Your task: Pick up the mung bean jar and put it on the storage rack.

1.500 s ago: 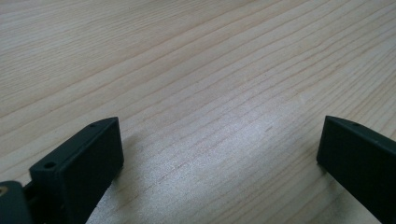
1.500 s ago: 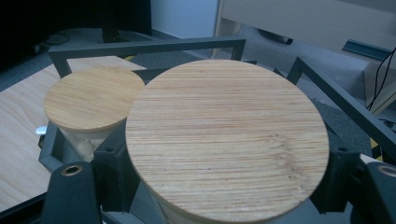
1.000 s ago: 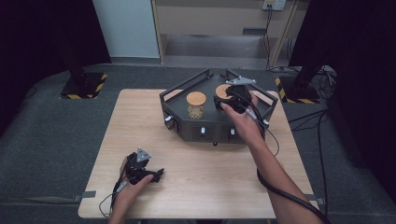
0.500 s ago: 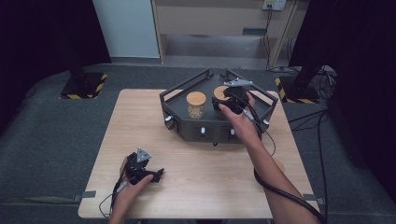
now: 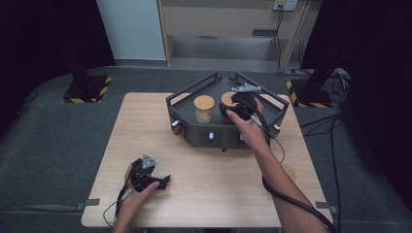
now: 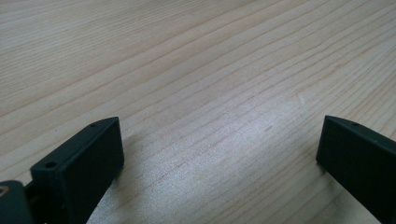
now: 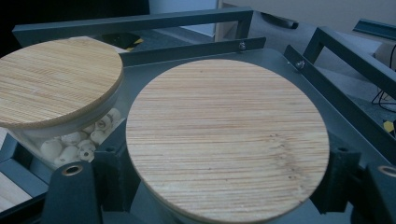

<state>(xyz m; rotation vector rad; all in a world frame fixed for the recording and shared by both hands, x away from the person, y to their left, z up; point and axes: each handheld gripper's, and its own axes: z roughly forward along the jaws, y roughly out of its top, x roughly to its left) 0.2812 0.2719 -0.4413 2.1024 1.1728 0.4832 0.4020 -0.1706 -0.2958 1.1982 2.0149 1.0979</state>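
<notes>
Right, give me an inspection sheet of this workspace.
Surface: light wooden table, bare at the front.
Job's things: two glass jars with bamboo lids in a dark metal tray; left jar holds pale pieces; right jar sits between the jaws.
Clutter: nothing seen.
Grippers: right gripper shut on the right jar; left gripper open, resting on the table.
Cables: one trails from each gripper; more on the floor at right.
Surroundings: grey carpet, dark curtains, wooden cabinet behind.
</notes>
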